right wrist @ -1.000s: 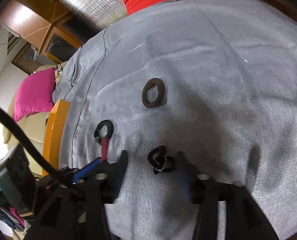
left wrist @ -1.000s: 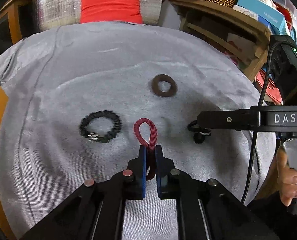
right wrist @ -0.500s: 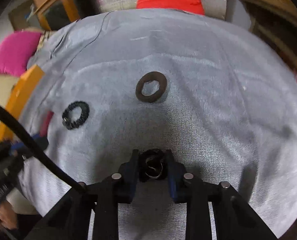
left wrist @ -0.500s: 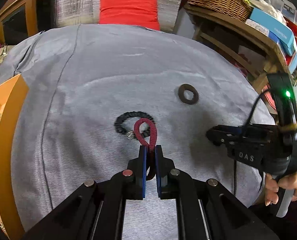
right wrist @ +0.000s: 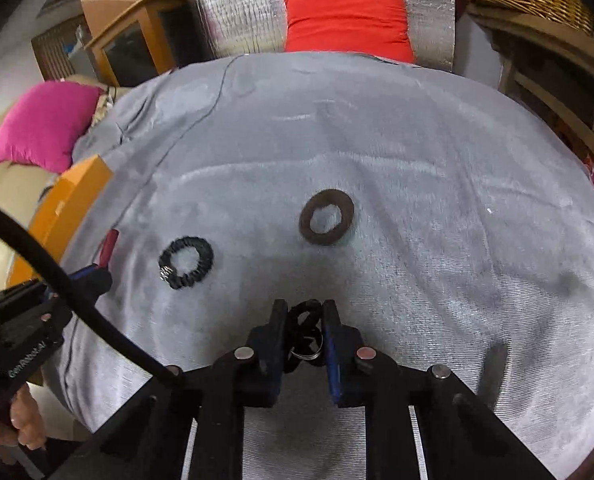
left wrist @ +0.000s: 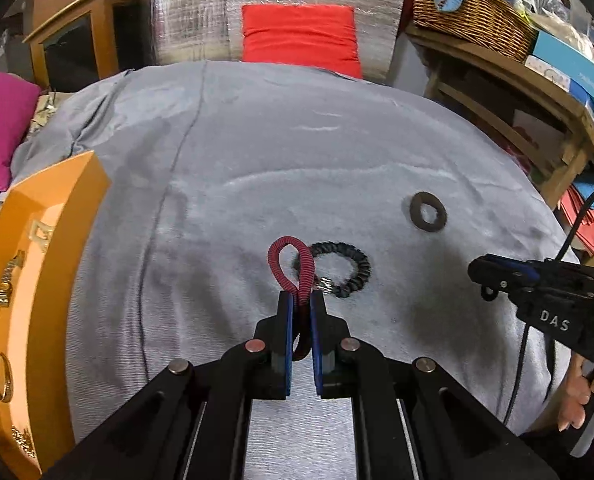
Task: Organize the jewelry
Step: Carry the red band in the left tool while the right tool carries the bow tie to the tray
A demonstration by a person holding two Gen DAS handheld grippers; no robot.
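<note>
My left gripper (left wrist: 300, 300) is shut on a red cord bracelet (left wrist: 291, 264) and holds it above the grey cloth (left wrist: 297, 152), just left of a black beaded bracelet (left wrist: 343, 266) that lies flat. My right gripper (right wrist: 305, 312) is shut on a small black piece with a metal ring (right wrist: 305, 334), lifted off the cloth. A brown flat ring (right wrist: 327, 222) lies further back; it also shows in the left wrist view (left wrist: 428, 211). An orange jewelry box (left wrist: 29, 280) with gold pieces stands at the left. The black bracelet also shows in the right wrist view (right wrist: 186, 262).
A red cushion (left wrist: 299, 36) and a silver foil roll (left wrist: 225, 4) stand behind the cloth. A wooden shelf with a wicker basket (left wrist: 469, 12) is at the right. A pink cushion (right wrist: 45, 124) lies at the left, next to a wooden cabinet (left wrist: 77, 48).
My right gripper closed on the small black piece and lifted it. My left gripper carried the red bracelet leftward, past the black bracelet, toward the orange box.
</note>
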